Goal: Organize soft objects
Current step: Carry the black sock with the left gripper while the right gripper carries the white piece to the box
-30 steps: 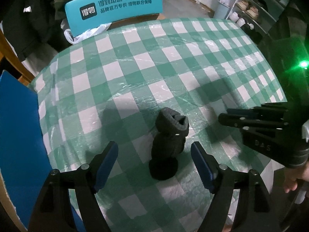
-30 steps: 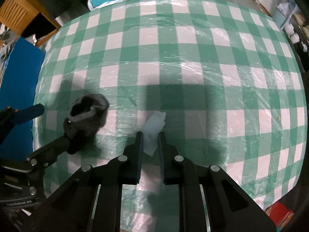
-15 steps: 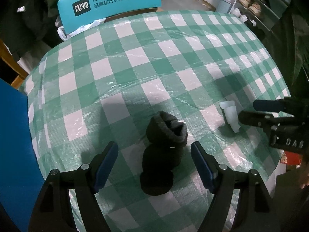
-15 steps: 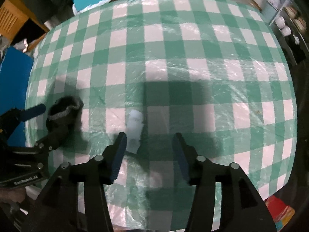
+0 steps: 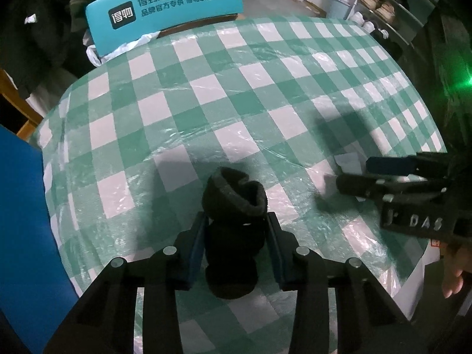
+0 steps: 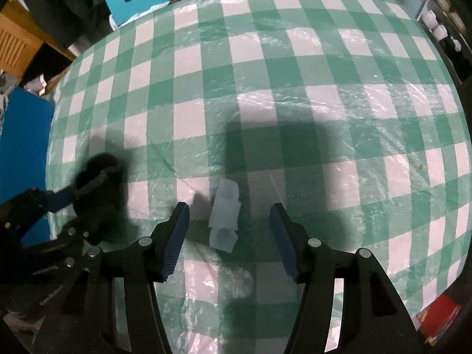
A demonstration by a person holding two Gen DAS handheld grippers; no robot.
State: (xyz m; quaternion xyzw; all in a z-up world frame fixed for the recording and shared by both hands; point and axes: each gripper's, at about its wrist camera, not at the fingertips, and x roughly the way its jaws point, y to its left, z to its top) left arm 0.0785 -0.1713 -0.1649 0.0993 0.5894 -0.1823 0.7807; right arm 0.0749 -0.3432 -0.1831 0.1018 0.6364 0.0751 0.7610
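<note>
Left gripper clamps the dark sock on the checked table. Right gripper, jaws wide, straddles the white sock.

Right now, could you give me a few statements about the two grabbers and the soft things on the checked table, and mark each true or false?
1. The left gripper is clamped on the rolled black sock. True.
2. The right gripper is squeezing the small white folded cloth. False: its jaws stand open on either side, not touching it.
3. The sock and cloth lie on the green and white checked tablecloth. True.
4. The teal sign lies flat beside the sock. False: it stands at the table's far edge.
</note>
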